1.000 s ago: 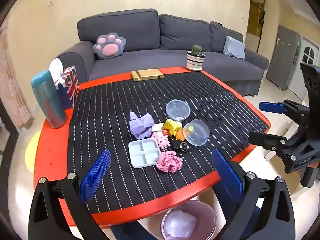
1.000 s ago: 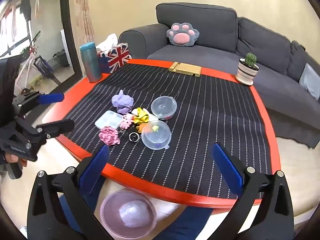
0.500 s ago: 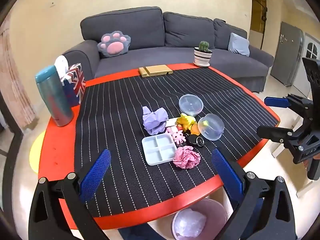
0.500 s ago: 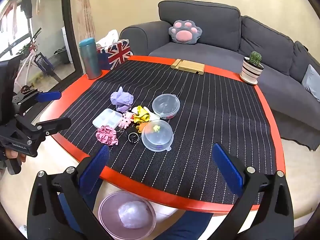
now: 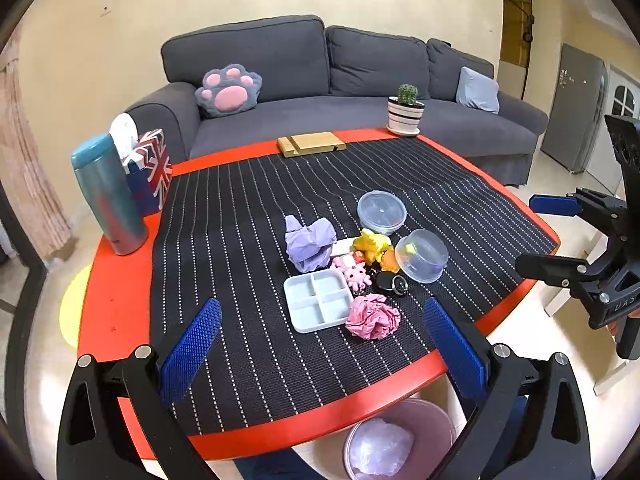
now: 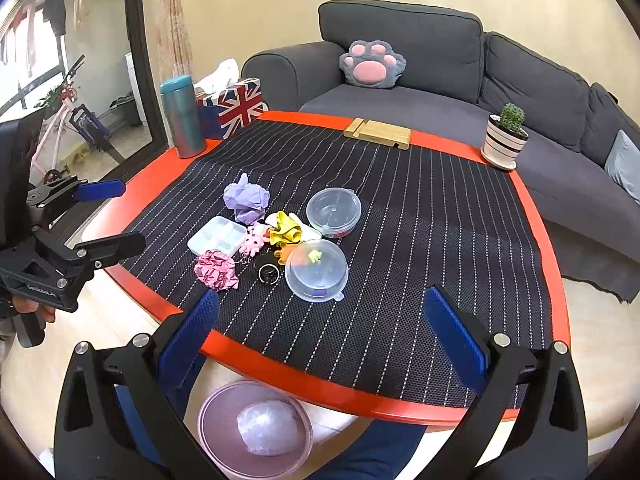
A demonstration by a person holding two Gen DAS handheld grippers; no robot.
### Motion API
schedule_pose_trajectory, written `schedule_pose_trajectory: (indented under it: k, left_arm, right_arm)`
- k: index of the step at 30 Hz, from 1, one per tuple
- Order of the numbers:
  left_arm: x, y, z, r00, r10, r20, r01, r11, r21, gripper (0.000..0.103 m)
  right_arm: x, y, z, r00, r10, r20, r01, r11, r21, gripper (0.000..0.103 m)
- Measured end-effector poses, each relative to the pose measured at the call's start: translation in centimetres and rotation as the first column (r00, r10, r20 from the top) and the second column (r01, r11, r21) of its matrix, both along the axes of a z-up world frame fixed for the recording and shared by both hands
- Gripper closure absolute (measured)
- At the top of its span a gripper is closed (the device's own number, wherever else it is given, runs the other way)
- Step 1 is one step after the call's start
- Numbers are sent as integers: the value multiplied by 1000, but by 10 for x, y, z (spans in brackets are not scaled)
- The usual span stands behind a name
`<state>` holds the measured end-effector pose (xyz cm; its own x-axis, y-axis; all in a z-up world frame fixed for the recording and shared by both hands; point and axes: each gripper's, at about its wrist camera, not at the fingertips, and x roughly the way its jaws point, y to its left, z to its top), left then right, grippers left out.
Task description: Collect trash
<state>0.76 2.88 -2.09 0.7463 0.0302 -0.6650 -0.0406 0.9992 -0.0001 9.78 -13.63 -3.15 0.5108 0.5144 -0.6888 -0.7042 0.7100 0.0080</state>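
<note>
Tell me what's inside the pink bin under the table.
The bin holds one crumpled pale, whitish wad lying on its bottom. The table edge hides the bin's far side in both views, so anything there can't be seen.

Crumpled pink paper and lilac paper lie on a matt woven cloth; the worktop rim is glossy red.

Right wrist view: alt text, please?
Open right gripper hovers over a red table edge; pink paper ball, purple paper ball and small toys lie ahead. A pink bin sits below; the left gripper is open too.
</note>
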Motion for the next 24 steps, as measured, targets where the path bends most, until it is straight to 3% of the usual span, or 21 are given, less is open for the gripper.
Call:
schedule_pose_trajectory:
  k: [24]
  left_arm:
    - [3,5,-4,1000,15,-15,-15,1000,-2,6]
  right_arm:
    - [4,0,-9,999,16,-37,-16,1000,-5,3]
